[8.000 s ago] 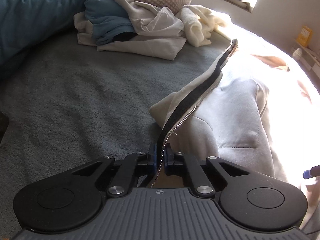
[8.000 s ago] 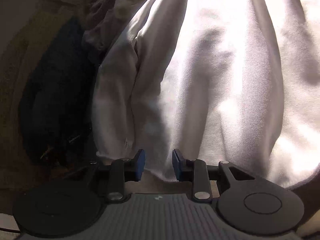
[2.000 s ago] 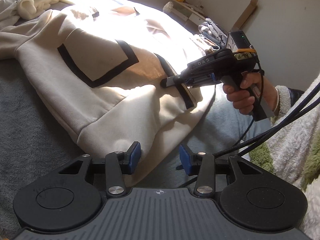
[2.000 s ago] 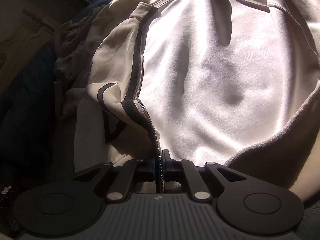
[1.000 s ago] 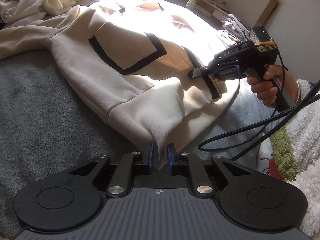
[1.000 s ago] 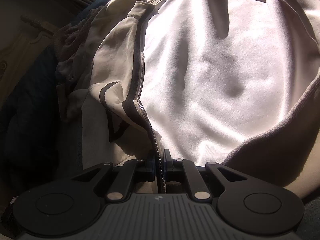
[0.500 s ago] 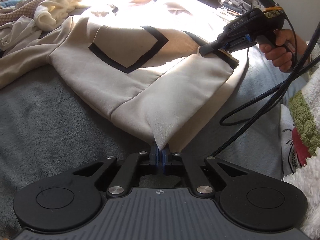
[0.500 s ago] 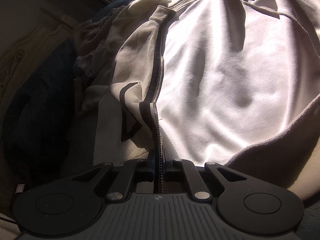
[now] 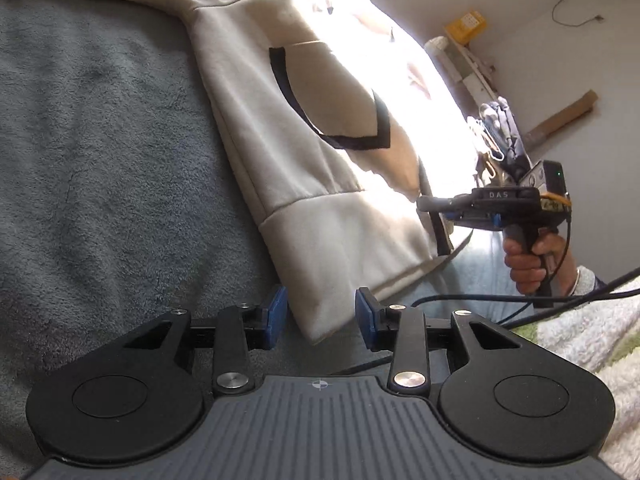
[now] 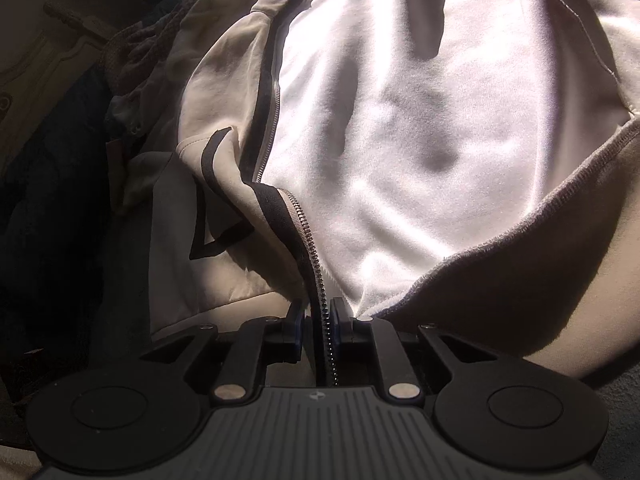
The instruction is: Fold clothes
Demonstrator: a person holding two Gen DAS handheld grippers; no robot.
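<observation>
A cream zip jacket (image 9: 312, 184) with black trim lies spread on the grey blanket (image 9: 100, 140). My left gripper (image 9: 321, 317) is opening; the jacket's hem corner (image 9: 320, 320) lies between its blue pads (image 9: 276, 316), untouched by them. A hand (image 9: 524, 264) holds my right gripper (image 9: 430, 204) at the jacket's front edge on the right. In the right wrist view, the right gripper (image 10: 318, 326) is opening too. The black zipper edge (image 10: 308, 236) still runs between its jaws, with a gap at the left pad (image 10: 298, 328). The jacket's white lining (image 10: 400, 140) fills that view.
A black cable (image 9: 480, 298) crosses the bed in front of the left gripper. A fluffy white and green blanket (image 9: 580, 344) lies at the right. Shelves and a yellow box (image 9: 466, 24) stand by the far wall. Dark clothes (image 10: 52, 180) are heaped left of the jacket.
My left gripper has let go of the hem corner, spread its jaws and rolled, tilting its view. The right jaws have parted a little around the zipper edge.
</observation>
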